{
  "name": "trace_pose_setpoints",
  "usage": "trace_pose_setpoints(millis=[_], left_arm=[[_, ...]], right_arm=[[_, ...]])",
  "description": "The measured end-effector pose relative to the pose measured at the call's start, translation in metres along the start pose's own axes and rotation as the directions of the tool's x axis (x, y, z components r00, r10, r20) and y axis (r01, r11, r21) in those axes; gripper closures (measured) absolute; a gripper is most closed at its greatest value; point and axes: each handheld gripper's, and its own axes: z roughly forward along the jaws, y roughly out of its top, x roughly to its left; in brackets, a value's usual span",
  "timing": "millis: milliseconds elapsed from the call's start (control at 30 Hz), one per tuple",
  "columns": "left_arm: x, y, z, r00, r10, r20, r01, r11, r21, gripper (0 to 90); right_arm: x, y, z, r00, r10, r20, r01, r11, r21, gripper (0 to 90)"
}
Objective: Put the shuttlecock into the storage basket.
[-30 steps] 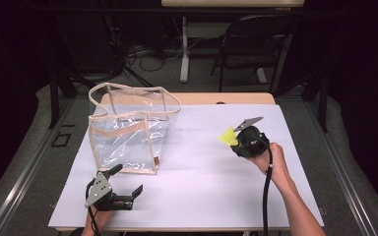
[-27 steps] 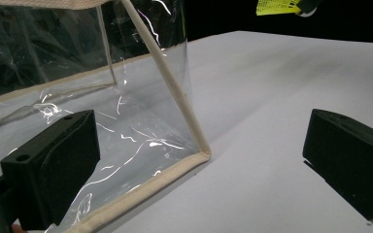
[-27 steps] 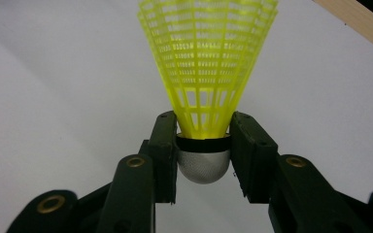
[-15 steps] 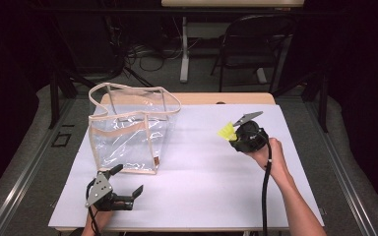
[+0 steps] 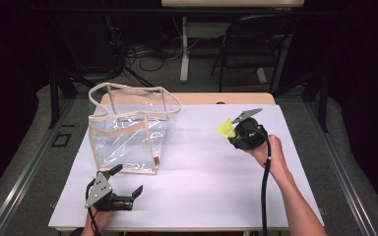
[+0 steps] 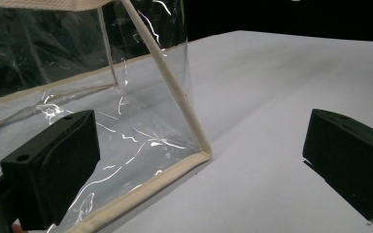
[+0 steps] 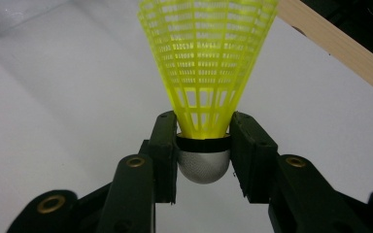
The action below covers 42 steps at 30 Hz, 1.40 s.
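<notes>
The right gripper is clamped on a yellow shuttlecock, its pads pinching the rounded silver-grey cork base where the skirt begins, with the mesh cone fanning away from the jaws. In the high view that gripper holds the shuttlecock above the right half of the white table, well apart from the clear plastic bag standing open on the left. The shuttlecock is likely feather-light, its lattice skirt springy and easily crushed, so the firm base is the sound place to grip. The left gripper rests near the bag's front corner, jaws spread wide and holding nothing.
</notes>
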Motion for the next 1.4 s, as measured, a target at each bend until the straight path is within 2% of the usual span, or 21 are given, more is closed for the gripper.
trace_pose_setpoints(millis=[867, 1400], left_arm=[[0.001, 0.0, -0.001, 1.0, 0.003, -0.003, -0.003, 1.0, 0.002, 0.1], [0.0, 0.0, 0.0, 1.0, 0.004, 0.002, -0.005, 1.0, 0.007, 0.1]], right_arm=[[0.006, 0.024, -0.01, 0.9997, -0.022, 0.004, 0.022, 0.9983, -0.053, 64.8], [0.005, 0.034, -0.006, 0.9996, -0.029, 0.002, 0.029, 0.9976, -0.063, 64.8]])
